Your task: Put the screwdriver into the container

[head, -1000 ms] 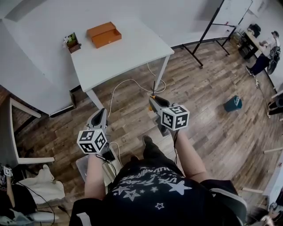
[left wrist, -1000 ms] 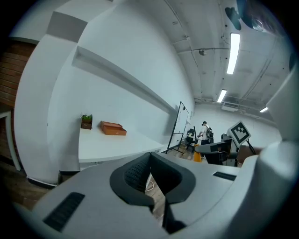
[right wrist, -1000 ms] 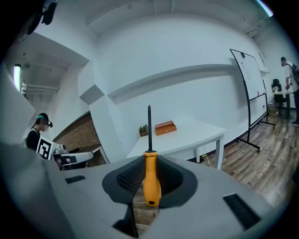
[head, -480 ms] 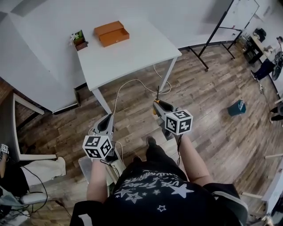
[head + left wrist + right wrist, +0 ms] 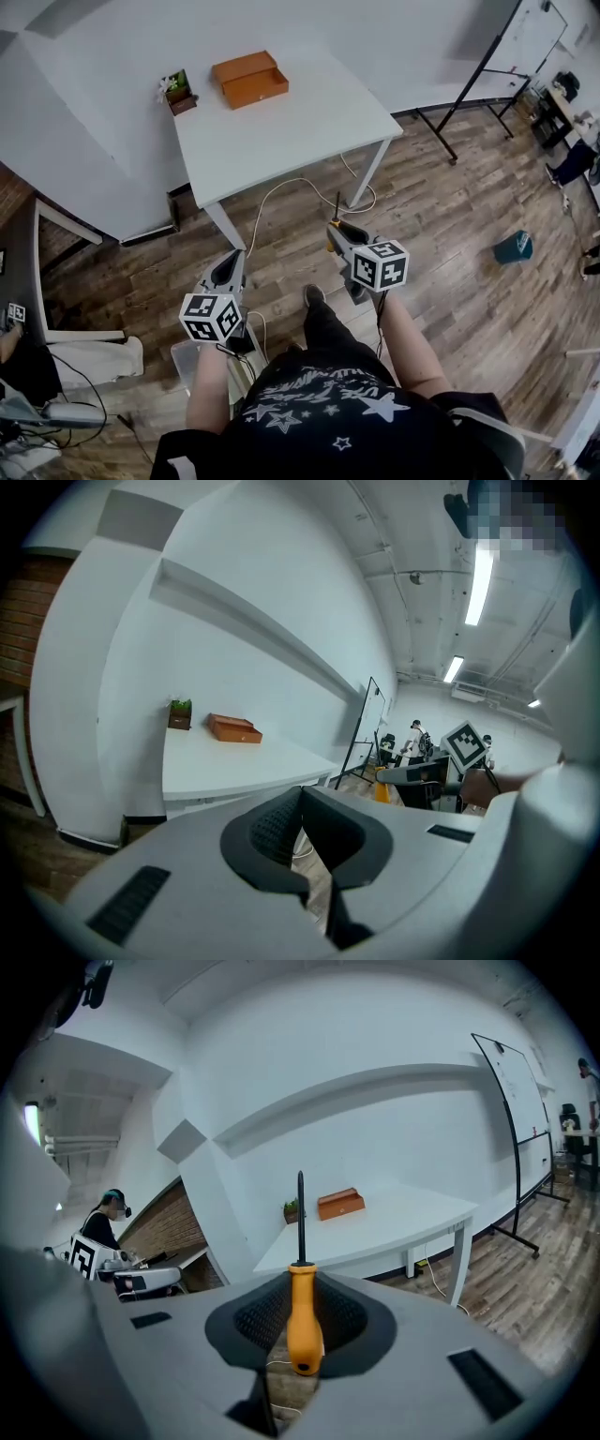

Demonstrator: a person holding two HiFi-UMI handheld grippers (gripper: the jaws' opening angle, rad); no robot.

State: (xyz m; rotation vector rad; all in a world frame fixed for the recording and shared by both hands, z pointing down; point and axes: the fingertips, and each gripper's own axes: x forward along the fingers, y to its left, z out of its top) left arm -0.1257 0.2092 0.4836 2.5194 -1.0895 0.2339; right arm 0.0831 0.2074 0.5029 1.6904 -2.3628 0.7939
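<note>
Two grippers were held out ahead of the person in the head view, both forearms [image 5: 405, 342] reaching forward over the wooden floor [image 5: 450, 234]. The left gripper [image 5: 233, 258] pointed toward the white table [image 5: 309, 122], its forearm nearly straight out from the body. The right gripper [image 5: 335, 231] sat slightly farther forward, with the screwdriver [image 5: 337, 208] sticking out past its tip toward the table. The orange container [image 5: 249, 79] lay on the far part of the table, near a small potted plant [image 5: 176, 91] and well apart from both grippers.

From the left gripper view, that gripper's jaws met at their tips with nothing between them. The container [image 5: 234, 728] showed far ahead on the table, up and to the left of the jaws, and the right gripper reached in from the right side.

From the right gripper view, the jaws were closed on the screwdriver's orange handle [image 5: 302, 1321], and the dark shaft stood straight out beyond them. The container [image 5: 339, 1204] sat on the table in the distance, just right of the shaft.
</note>
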